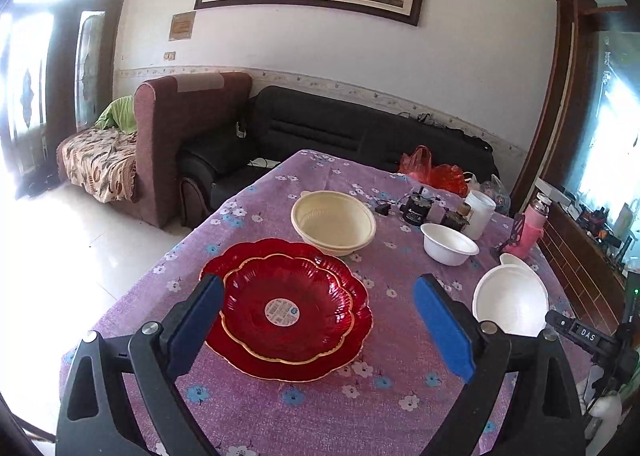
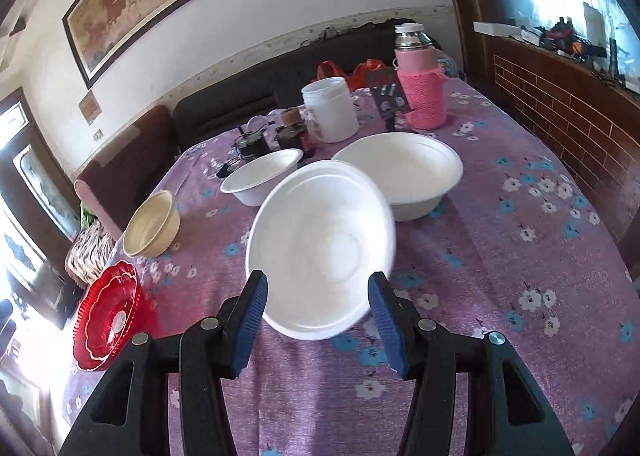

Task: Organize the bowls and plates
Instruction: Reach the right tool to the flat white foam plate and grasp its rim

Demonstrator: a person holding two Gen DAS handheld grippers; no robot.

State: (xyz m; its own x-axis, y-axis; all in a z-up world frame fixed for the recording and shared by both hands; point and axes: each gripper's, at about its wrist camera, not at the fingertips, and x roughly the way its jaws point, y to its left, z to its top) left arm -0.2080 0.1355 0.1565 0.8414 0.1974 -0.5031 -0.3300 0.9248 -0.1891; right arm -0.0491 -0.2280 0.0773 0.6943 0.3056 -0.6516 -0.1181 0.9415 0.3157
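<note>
A white foam bowl (image 2: 322, 248), tilted and lifted clear of the floral purple tablecloth (image 2: 500, 276), sat clamped by its rim between the pads of the right gripper (image 2: 316, 310), just in front of a larger white bowl (image 2: 400, 172). The left gripper (image 1: 320, 320) hung slack and empty above the stacked red plates (image 1: 288, 304). Nesting it well likely meant levelling the bowl over the larger one before letting go.

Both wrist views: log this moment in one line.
left tongs: open, facing stacked red plates | right tongs: tilted white bowl in gap, grip unclear
</note>
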